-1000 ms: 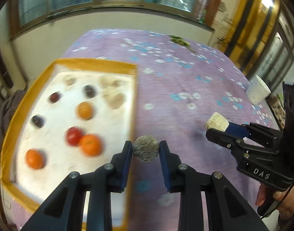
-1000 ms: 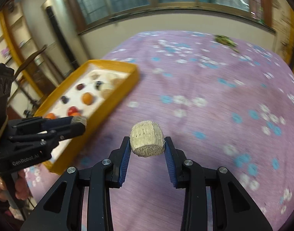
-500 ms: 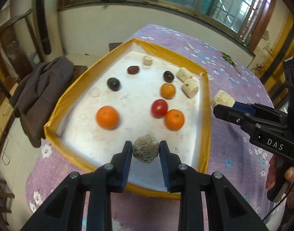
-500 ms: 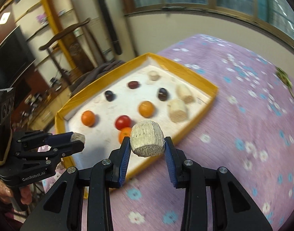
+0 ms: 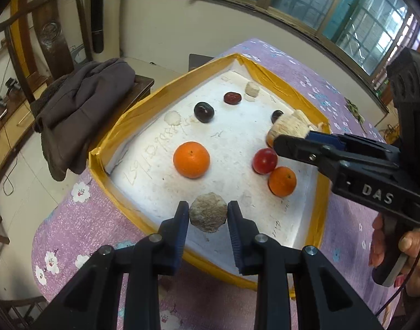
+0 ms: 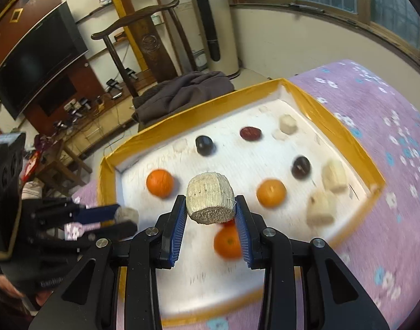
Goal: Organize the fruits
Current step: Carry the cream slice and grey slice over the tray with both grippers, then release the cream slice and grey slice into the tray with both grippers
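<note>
Left tool [image 5: 208, 216] is clamping a rough grey-brown ball [image 5: 208, 215] over the tray [image 5: 143, 107]'s near edge, low in the frame. Right tool [image 6: 211, 210] is gripping a pale ridged chunk [image 6: 210, 202] mid-frame above the tangerines [image 6: 159, 183]; both should be lowering onto bare white floor before parting.

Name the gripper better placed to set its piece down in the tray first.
Probably right. The right gripper holds its ribbed pale chunk over the tray's middle; the left gripper, holding a rough grey ball, is only at the near rim.
</note>
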{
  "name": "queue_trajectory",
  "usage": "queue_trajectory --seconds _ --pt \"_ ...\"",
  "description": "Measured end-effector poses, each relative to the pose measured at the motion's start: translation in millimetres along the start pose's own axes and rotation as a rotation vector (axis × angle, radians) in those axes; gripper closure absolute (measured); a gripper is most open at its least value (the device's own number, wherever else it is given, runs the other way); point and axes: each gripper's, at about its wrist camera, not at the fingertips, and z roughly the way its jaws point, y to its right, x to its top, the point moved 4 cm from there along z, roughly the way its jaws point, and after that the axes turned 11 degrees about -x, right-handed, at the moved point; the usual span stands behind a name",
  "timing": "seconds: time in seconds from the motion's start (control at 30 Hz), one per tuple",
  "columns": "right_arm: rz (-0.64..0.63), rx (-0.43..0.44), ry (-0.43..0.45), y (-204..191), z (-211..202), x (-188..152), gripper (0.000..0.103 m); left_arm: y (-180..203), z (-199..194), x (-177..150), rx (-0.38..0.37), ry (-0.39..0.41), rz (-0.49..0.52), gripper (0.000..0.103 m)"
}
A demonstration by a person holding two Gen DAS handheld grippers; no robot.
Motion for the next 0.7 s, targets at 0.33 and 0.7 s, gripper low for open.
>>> queue_trajectory --seconds 0.33,0.7 --pt "-0.125 0.019 -0.07 -11.6 40.6 4.6 0.07 -5.5 13.4 3.6 0.035 0.028 -0.107 0.072" --pt "-0.169 -0.002 -0.102 -4.2 55.7 12.4 0.07 5.0 22.4 -0.2 0.113 0.054 -0.09 0.072"
